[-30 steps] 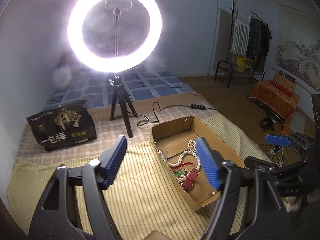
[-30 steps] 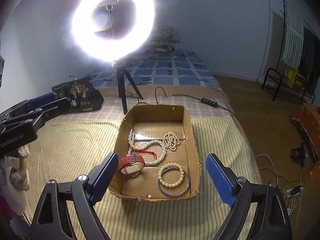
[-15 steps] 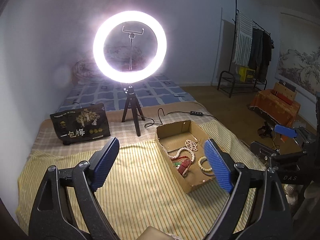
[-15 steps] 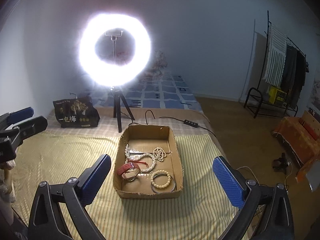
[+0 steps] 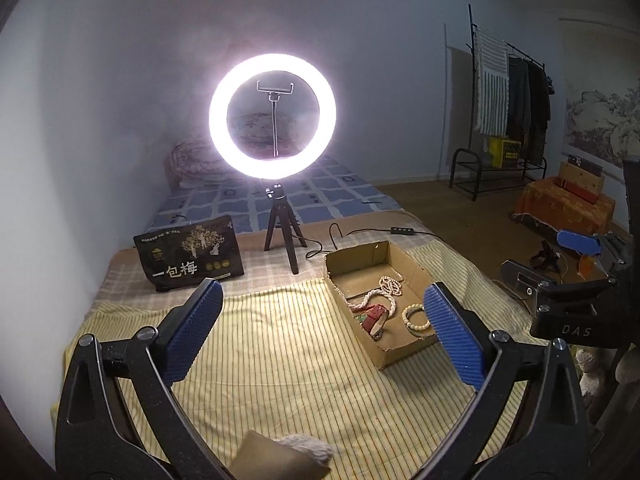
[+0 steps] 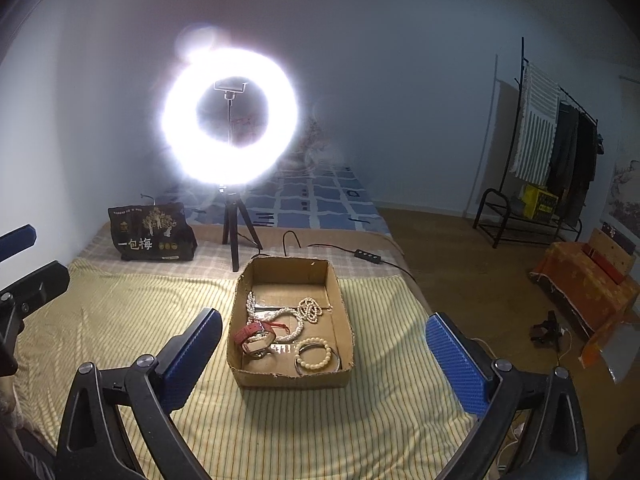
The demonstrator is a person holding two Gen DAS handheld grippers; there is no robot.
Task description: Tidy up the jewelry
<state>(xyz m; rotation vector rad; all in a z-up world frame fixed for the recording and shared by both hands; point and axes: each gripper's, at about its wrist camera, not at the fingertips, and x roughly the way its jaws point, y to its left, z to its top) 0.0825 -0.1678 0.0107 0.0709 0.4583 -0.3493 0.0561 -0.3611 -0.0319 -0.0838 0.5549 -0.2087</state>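
An open cardboard box [image 6: 290, 380] lies on the yellow striped cloth [image 6: 120, 320]. Inside are a pearl necklace [image 6: 280, 314], a red watch strap [image 6: 254, 332] and a cream bead bracelet [image 6: 314, 356] over a metal bangle. My right gripper [image 6: 324, 316] hangs back from the box, jaws wide open and empty. To the left of the box [image 5: 404, 350], my left gripper [image 5: 322, 292] has its jaws opening with nothing between them. The left wrist view also shows the necklace [image 5: 386, 286], the strap [image 5: 374, 316] and the bracelet [image 5: 414, 316].
A lit ring light [image 5: 272, 132] on a small tripod stands behind the box, its cable and switch [image 5: 400, 230] trailing right. A black printed bag [image 5: 188, 256] sits at the back left. A clothes rack [image 5: 508, 120] stands across the floor to the right.
Both grippers have drawn back and upward from the box, which now looks smaller and farther off. Their jaws have spread wider. The jewelry in the box has not moved.
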